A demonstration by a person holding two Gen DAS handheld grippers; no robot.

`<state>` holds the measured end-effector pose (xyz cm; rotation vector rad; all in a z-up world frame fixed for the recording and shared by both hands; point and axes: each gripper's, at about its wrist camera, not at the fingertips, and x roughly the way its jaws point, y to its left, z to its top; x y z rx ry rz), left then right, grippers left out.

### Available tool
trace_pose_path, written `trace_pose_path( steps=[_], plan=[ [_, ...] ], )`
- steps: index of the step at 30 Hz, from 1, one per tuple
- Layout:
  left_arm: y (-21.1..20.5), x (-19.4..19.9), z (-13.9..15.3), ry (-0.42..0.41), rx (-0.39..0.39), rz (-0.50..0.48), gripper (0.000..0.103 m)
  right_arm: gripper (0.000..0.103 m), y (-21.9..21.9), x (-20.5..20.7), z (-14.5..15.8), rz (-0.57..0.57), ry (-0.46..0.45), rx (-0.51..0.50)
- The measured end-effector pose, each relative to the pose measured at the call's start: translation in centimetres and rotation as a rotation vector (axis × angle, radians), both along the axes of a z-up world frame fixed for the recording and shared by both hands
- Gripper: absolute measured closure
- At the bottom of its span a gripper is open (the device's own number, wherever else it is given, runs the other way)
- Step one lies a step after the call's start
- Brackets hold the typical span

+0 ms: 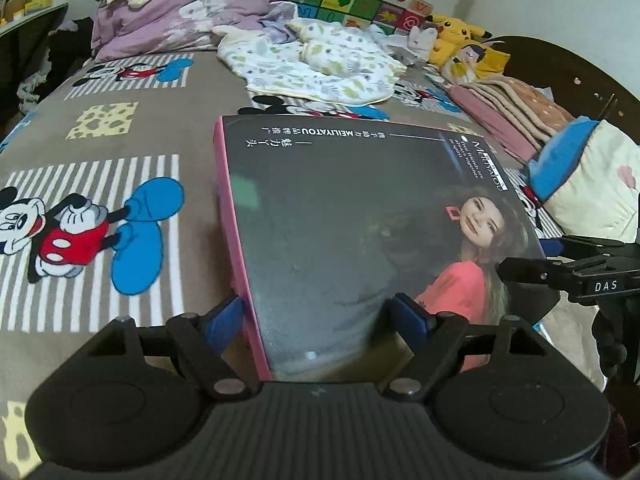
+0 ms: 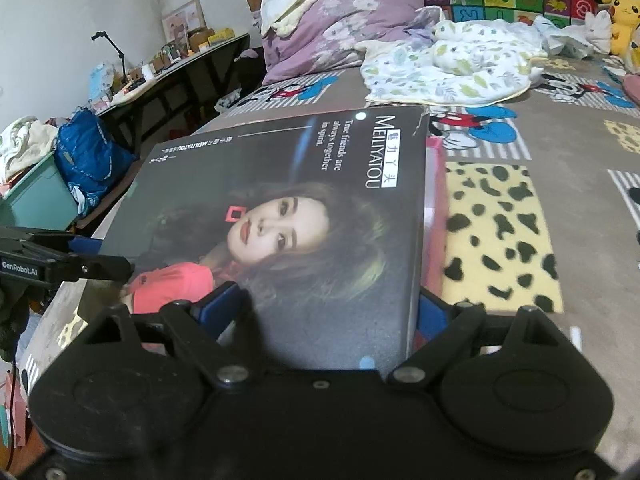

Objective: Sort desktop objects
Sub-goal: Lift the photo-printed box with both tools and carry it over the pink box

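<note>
A flat dark box with a pink side and a printed woman's portrait lies over the Mickey Mouse bedspread. My left gripper is shut on the box's near corner, one blue finger against the pink side and the other on top. The same box fills the right wrist view. My right gripper is shut on its near edge, one blue pad on the lid. Each gripper shows at the other view's edge, the right one and the left one.
A crumpled floral blanket, a purple duvet, folded blankets and plush toys lie farther up the bed. A cluttered desk, a blue bag and a teal bin stand left of the bed.
</note>
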<state>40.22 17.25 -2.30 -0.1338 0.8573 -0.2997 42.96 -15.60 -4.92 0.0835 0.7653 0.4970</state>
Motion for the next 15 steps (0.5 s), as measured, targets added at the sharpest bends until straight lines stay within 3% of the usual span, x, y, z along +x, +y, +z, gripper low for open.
trace_pose_path(
  steps=[15],
  plan=[
    [2.2, 6.9, -2.2, 0.042, -0.022, 0.021, 0.022, 0.012, 3.1, 5.1, -0.6, -0.059, 0.015, -0.031]
  ],
)
